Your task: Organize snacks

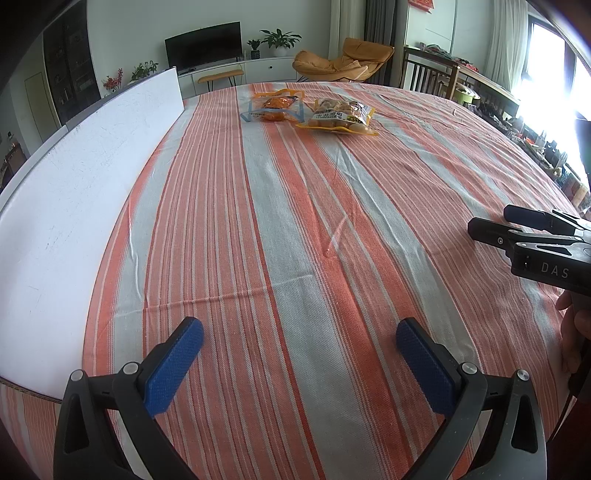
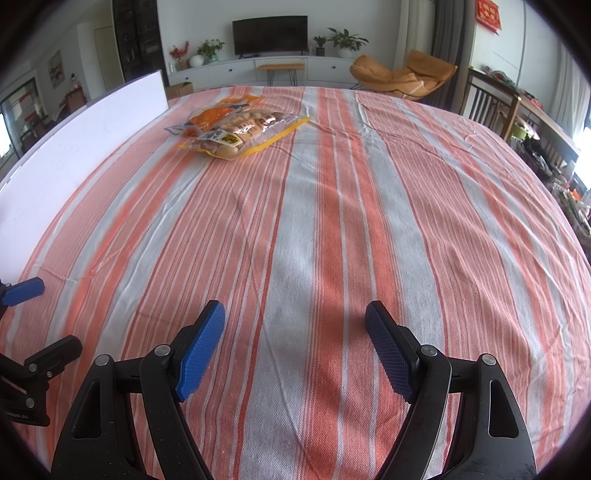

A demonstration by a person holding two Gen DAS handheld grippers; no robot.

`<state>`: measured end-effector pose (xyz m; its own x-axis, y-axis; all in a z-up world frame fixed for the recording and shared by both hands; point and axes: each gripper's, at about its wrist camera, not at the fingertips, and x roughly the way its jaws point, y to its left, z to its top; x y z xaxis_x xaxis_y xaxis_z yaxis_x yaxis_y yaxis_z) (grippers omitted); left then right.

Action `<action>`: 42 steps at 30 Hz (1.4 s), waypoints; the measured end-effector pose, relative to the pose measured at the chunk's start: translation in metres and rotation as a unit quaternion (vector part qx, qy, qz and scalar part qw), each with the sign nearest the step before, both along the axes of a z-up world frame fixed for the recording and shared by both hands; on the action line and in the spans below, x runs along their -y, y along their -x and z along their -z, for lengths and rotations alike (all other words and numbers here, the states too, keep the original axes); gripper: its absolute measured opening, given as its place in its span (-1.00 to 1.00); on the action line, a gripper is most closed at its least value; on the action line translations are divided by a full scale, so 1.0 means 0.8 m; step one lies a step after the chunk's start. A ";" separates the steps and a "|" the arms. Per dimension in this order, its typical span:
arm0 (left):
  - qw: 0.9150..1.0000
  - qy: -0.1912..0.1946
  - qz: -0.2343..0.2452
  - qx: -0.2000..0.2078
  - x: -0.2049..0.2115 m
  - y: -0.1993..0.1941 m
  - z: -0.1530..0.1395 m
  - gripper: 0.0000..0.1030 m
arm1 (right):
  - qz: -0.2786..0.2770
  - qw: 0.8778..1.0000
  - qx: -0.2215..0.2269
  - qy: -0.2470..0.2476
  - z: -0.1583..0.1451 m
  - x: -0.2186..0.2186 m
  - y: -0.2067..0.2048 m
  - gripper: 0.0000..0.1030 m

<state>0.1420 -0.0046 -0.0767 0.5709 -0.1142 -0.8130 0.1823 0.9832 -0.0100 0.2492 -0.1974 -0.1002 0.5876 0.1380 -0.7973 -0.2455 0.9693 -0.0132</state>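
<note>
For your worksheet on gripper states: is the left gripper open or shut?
Open: the left gripper shows its blue pads spread wide, only striped cloth between.

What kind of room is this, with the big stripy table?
Most likely a living room in someone's home. There is a television on a long white cabinet, potted plants beside it, and a soft orange armchair behind the table.
</note>
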 end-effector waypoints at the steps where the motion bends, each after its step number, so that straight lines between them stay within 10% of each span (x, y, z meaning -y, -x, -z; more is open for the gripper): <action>1: 1.000 0.000 0.000 0.000 0.000 0.000 0.000 1.00 | 0.000 1.000 0.000 0.000 0.000 0.000 0.000 0.62; 7: 1.000 0.000 0.000 0.000 0.000 0.000 0.000 1.00 | -0.005 1.000 -0.021 0.002 -0.002 0.001 -0.015 0.70; 15: 1.000 0.001 0.001 0.000 0.000 0.000 0.000 1.00 | 0.020 0.991 -0.113 -0.074 -0.055 -0.040 -0.192 0.67; 22: 1.000 0.001 0.001 0.001 0.000 0.000 0.000 1.00 | 0.101 0.977 -0.164 -0.095 -0.016 -0.104 -0.292 0.71; 26: 1.000 0.001 0.001 0.001 0.001 0.001 0.000 1.00 | 0.060 0.990 -0.121 0.029 -0.006 -0.148 -0.283 0.62; 29: 1.000 0.000 0.001 0.000 0.002 0.002 0.000 1.00 | 0.034 0.994 -0.100 0.024 -0.010 -0.135 -0.260 0.38; 42: 1.000 0.001 0.001 0.000 0.001 0.002 0.000 1.00 | -0.030 0.999 -0.025 0.021 -0.012 0.001 -0.102 0.41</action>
